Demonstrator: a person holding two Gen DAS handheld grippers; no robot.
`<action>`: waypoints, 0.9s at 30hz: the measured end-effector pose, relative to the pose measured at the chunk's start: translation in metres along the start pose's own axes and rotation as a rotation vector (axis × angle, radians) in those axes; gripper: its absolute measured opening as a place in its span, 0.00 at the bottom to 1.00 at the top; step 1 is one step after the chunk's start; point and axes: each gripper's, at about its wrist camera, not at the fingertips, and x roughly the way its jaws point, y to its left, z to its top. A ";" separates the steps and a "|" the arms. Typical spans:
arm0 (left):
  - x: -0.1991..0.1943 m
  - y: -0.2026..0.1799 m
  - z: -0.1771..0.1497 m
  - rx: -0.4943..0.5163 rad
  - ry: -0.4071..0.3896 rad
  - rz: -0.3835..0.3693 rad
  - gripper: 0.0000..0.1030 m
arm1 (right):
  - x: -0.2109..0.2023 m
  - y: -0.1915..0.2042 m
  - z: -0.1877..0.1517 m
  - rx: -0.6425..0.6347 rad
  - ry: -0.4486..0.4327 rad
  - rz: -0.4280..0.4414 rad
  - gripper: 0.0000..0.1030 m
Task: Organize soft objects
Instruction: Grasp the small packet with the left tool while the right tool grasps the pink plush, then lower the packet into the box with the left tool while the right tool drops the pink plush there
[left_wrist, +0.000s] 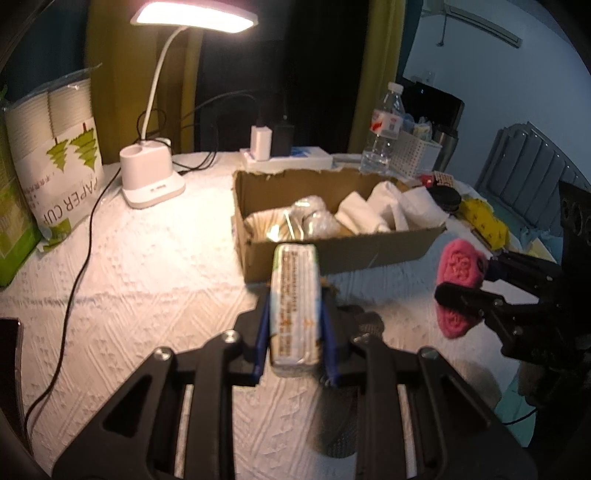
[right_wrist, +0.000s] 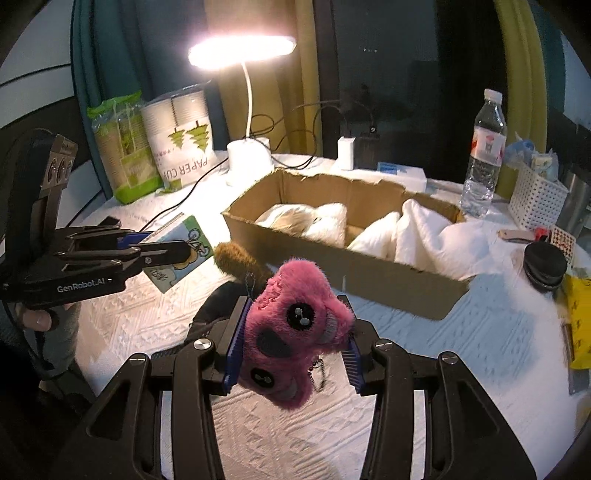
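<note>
My left gripper (left_wrist: 294, 314) is shut on a flat tissue pack (left_wrist: 294, 302) with a green and white printed wrapper, held above the table in front of the cardboard box (left_wrist: 332, 254). The pack also shows in the right wrist view (right_wrist: 181, 247), clamped in the left gripper (right_wrist: 173, 251). My right gripper (right_wrist: 295, 332) is shut on a pink fuzzy plush toy (right_wrist: 295, 328) with black eyes, held above the table near the box (right_wrist: 369, 277). In the left wrist view the toy (left_wrist: 460, 273) and right gripper (left_wrist: 465, 280) are at the right. The box holds white soft items (right_wrist: 417, 236).
A lit desk lamp (left_wrist: 151, 181), a paper cup bag (left_wrist: 59, 155), cables, chargers (left_wrist: 264, 142), a water bottle (right_wrist: 484, 155), a white basket (right_wrist: 535, 195), a black lid (right_wrist: 545, 264) and yellow packaging (right_wrist: 580, 325) surround the box. A brown furry item (right_wrist: 236, 260) lies beside the box.
</note>
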 end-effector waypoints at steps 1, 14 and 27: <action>-0.002 0.000 0.003 0.000 -0.007 0.002 0.24 | -0.001 -0.002 0.001 0.001 -0.005 -0.002 0.46; -0.008 -0.005 0.035 0.019 -0.063 -0.006 0.24 | -0.009 -0.026 0.020 0.015 -0.044 -0.030 0.46; 0.009 -0.025 0.064 0.057 -0.076 -0.029 0.24 | -0.011 -0.068 0.035 0.068 -0.080 -0.061 0.46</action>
